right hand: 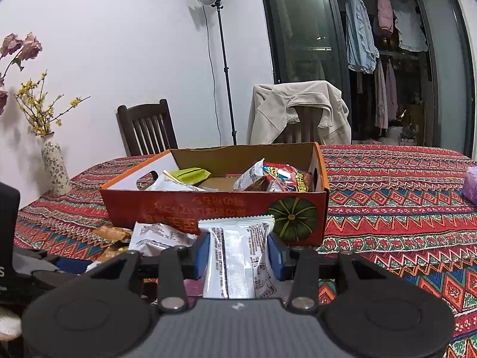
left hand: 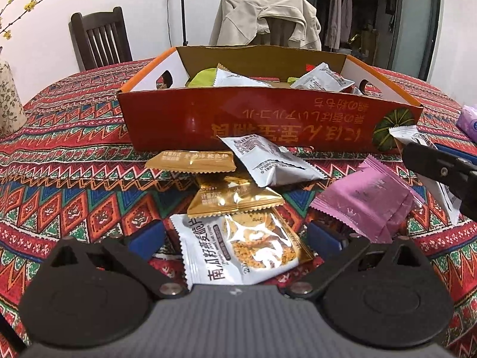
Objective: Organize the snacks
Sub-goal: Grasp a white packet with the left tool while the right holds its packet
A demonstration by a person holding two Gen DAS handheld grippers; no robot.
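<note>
The right gripper [right hand: 238, 256] pinches a light, crinkly white foil snack packet [right hand: 238, 259] by its middle, before the red cardboard box's [right hand: 184, 208] near wall. The left gripper [left hand: 235, 235] is spread over a slippery oat-crisp packet [left hand: 238, 250]; flat sides seem best to hold.

Patterned tablecloth [left hand: 74, 161] w/ orange box [left hand: 268, 119], loose snack packets [left hand: 268, 161], vase [right hand: 55, 168].
</note>
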